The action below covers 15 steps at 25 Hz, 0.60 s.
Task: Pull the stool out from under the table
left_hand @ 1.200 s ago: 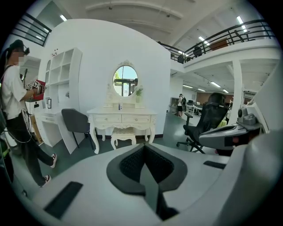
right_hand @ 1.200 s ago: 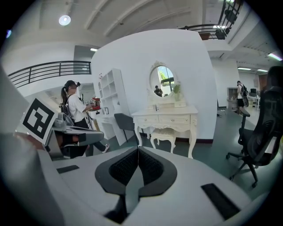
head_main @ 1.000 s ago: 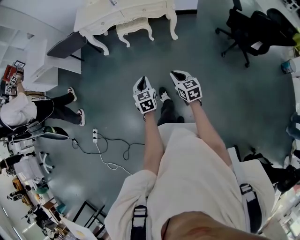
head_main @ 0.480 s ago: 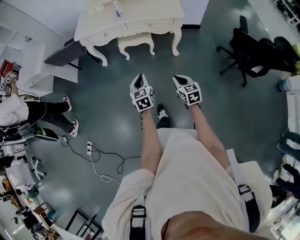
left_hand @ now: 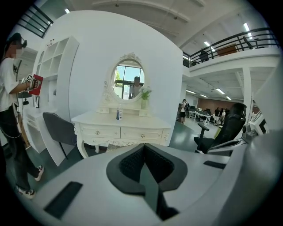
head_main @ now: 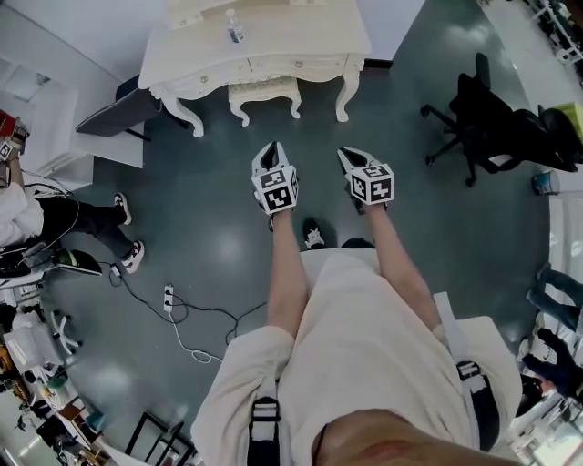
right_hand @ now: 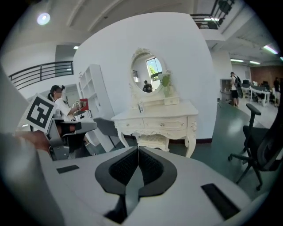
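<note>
A cream stool (head_main: 264,93) stands tucked between the legs of a cream dressing table (head_main: 301,50) at the top of the head view. My left gripper (head_main: 272,146) and right gripper (head_main: 344,153) are held side by side in the air, both pointing at the table from a good distance short of it. Both are shut with nothing between their jaws. In the left gripper view, the stool (left_hand: 113,144) peeps over the shut left gripper (left_hand: 143,145) below the table (left_hand: 121,126). The right gripper view shows the stool (right_hand: 153,140) under the table (right_hand: 154,117), beyond the shut right gripper (right_hand: 138,148).
A grey chair (head_main: 118,107) and a white shelf unit (head_main: 59,136) stand left of the table. A black office chair (head_main: 496,118) is at the right. A person (head_main: 41,223) stands at the left, near a power strip with cable (head_main: 168,297) on the floor. A bottle (head_main: 235,27) stands on the table.
The person has walked towards the table. Table and stool now sit lower and larger in the head view. Both grippers stay shut, still held side by side.
</note>
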Available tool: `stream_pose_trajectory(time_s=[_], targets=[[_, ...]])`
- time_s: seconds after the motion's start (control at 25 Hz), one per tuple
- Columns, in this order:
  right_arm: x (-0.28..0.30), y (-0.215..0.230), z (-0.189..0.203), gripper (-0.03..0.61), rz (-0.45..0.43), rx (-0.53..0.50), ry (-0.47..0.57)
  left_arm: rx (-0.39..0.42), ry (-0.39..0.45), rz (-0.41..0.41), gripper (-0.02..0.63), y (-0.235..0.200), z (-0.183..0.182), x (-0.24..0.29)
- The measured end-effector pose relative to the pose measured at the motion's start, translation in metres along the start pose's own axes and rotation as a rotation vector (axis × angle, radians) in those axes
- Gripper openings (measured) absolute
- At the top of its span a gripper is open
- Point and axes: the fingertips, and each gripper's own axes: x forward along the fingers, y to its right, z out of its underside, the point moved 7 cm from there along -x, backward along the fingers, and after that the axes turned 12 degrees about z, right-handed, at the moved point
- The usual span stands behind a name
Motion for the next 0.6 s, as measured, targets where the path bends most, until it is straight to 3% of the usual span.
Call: stream_pose_trajectory(time_s=[0.32,0.6], targets=[[0.041,0.006,-0.011,0.044,-0.026,0.113,-0.001,-0.058,-0.026,-0.020,0.015,-0.038,0.004,0.023],[0.090,0.011,-0.031,0.044,-0.062,0.041,-0.021,-0.082,-0.020,-0.045,0.015,-0.057,0.000,0.058]])
